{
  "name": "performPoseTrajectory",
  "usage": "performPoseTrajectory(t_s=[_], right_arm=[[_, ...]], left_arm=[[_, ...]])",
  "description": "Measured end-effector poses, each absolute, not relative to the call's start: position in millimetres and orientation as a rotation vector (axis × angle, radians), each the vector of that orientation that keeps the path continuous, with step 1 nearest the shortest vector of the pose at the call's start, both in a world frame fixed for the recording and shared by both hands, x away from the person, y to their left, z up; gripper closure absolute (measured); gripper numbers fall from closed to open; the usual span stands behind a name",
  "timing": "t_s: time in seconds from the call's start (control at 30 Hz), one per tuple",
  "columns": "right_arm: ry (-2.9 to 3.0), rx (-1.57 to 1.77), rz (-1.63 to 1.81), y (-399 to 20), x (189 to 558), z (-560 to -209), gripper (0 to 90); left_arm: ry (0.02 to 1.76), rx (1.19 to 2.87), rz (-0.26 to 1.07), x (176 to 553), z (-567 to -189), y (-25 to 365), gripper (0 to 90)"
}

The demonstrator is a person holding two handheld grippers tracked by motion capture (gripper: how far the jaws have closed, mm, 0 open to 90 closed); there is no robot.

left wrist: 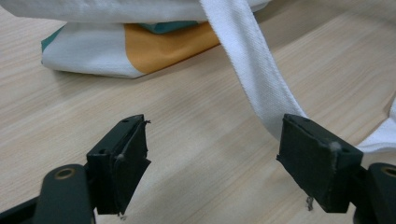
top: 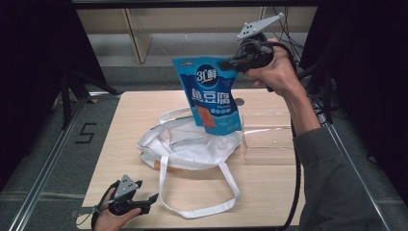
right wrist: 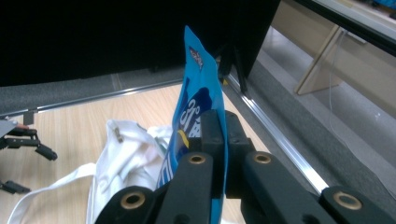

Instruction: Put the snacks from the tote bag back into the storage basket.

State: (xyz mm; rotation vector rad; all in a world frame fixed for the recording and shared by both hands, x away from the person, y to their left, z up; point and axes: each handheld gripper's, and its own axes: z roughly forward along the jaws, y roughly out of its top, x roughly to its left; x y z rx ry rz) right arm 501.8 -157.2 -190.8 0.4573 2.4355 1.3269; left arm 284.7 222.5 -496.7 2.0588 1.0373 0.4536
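Right gripper pinching the top edge of a blue snack bag, bag hanging over the white cloth bag mid-table, left gripper wide open at the near left, clear box right.

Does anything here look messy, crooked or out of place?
Nothing is spilled or broken. The blue snack pouch hangs tilted in the air, pinched at its top edge by the right gripper, above the crumpled white tote bag. One bag strap trails loose to the table's near edge, beside the open left gripper.
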Motion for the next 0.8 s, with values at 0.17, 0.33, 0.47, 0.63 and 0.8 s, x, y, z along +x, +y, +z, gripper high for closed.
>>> performPoseTrajectory(t_s=[0.17,0.33,0.47,0.63,0.8], right_arm=[[2.402,0.479,1.307,-172.4,500.3,-179.1,90.0],[2.366,0.505,1.289,-190.5,498.1,-167.9,90.0],[2.355,0.547,1.285,-206.6,499.3,-165.1,90.0],[2.350,0.578,1.268,-224.3,499.3,-167.0,90.0],[2.325,0.603,1.256,-242.5,500.0,-170.7,90.0]], left_arm=[[1.053,2.031,0.450,284.6,-497.4,221.7,22.8],[1.074,2.022,0.447,284.4,-498.1,221.6,22.8],[1.060,2.027,0.450,284.3,-497.4,222.8,22.8],[1.064,2.020,0.455,284.5,-498.1,223.3,22.7],[1.078,1.998,0.451,283.5,-498.6,222.2,22.7]])
